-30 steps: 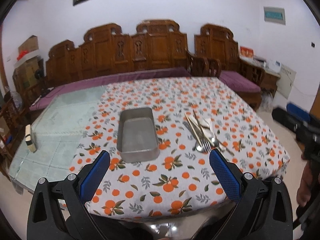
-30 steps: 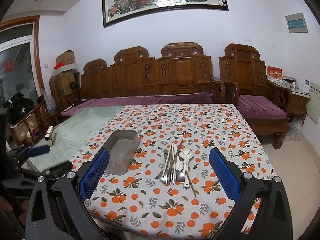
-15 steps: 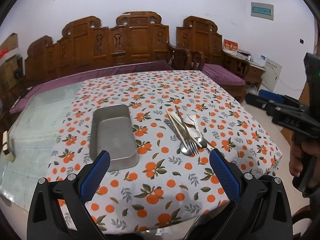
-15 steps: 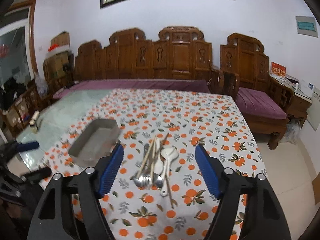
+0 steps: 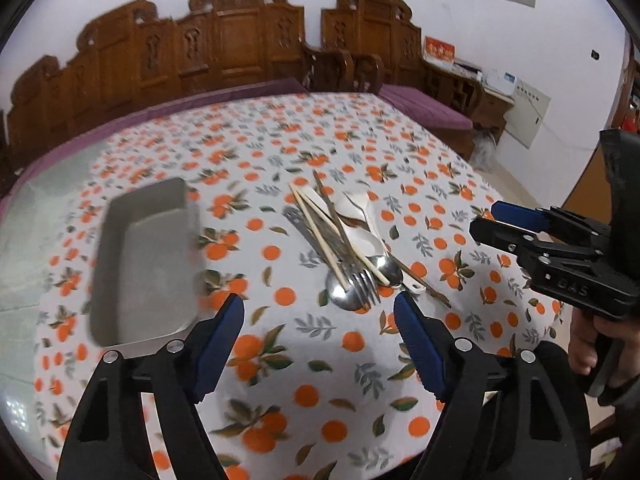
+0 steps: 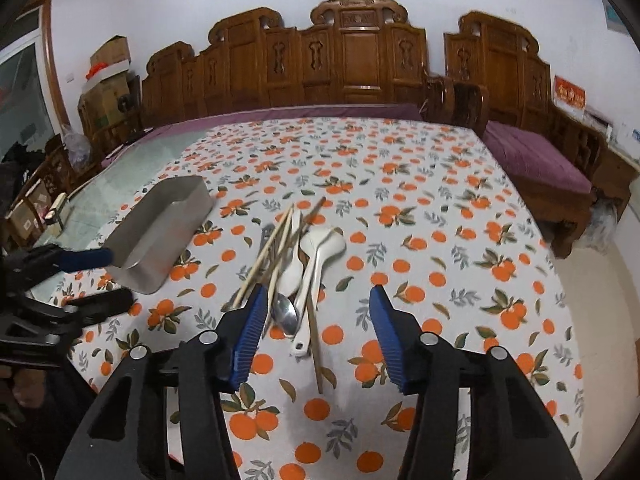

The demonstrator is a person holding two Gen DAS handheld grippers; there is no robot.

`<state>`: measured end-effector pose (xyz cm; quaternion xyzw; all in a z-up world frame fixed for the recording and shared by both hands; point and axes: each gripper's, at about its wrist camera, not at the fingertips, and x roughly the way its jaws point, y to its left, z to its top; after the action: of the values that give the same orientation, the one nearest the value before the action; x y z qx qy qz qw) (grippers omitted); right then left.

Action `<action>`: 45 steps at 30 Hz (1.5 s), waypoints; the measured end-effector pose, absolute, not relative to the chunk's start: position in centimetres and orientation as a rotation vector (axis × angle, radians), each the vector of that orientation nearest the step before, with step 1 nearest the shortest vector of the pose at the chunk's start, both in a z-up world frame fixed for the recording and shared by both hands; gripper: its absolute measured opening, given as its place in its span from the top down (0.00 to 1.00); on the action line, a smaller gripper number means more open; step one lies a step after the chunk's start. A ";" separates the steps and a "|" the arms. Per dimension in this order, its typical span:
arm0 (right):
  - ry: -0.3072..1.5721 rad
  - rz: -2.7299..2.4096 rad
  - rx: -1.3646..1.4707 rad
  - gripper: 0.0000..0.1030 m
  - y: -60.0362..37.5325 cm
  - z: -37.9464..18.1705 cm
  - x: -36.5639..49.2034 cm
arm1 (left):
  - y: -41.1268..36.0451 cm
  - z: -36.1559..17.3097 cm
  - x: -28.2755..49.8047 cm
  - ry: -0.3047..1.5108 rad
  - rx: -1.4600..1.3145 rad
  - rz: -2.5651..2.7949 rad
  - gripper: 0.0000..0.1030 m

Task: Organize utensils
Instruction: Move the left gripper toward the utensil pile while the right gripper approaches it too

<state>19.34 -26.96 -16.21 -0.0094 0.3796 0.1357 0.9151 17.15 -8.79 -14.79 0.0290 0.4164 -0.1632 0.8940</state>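
Observation:
A heap of utensils (image 5: 344, 248) lies on the orange-print tablecloth (image 5: 280, 360): chopsticks, metal spoons, a fork (image 5: 366, 280) and white ceramic spoons (image 6: 316, 264). An empty grey metal tray (image 5: 148, 260) sits to its left. My left gripper (image 5: 319, 322) hovers just in front of the heap and tray, its jaws closing with nothing between them. My right gripper (image 6: 316, 314) hangs above the near end of the heap (image 6: 288, 272), jaws closing, pads clear of the utensils. The right gripper (image 5: 516, 220) also shows at the right edge of the left wrist view.
Carved wooden benches (image 6: 344, 56) with purple cushions stand behind the table. A bare glass strip of table (image 5: 48, 184) lies left of the cloth. Boxes (image 6: 108, 76) are stacked at the far left. A hand (image 5: 588, 344) holds the right gripper.
Both grippers came down and closer to the table, toward the utensil heap. Both pairs of jaws have narrowed, the right one more.

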 end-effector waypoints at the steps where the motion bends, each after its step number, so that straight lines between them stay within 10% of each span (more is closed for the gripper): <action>1: 0.789 0.281 -0.020 0.50 -27.0 -16.5 19.5 | -9.2 -15.5 17.8 0.880 0.057 -0.346 0.32; 26: 0.844 0.281 -0.018 0.50 -27.1 -18.5 20.3 | -11.9 -22.6 24.1 1.016 -0.015 -0.402 0.92; 45: 0.917 0.313 -0.030 0.68 -21.1 -21.5 24.7 | -7.3 -20.4 20.6 0.880 -0.045 -0.437 0.97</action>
<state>24.75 -21.09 -21.46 -0.0144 0.4406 0.1505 0.8849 20.60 -7.34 -20.37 -0.0216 0.4226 -0.2098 0.8814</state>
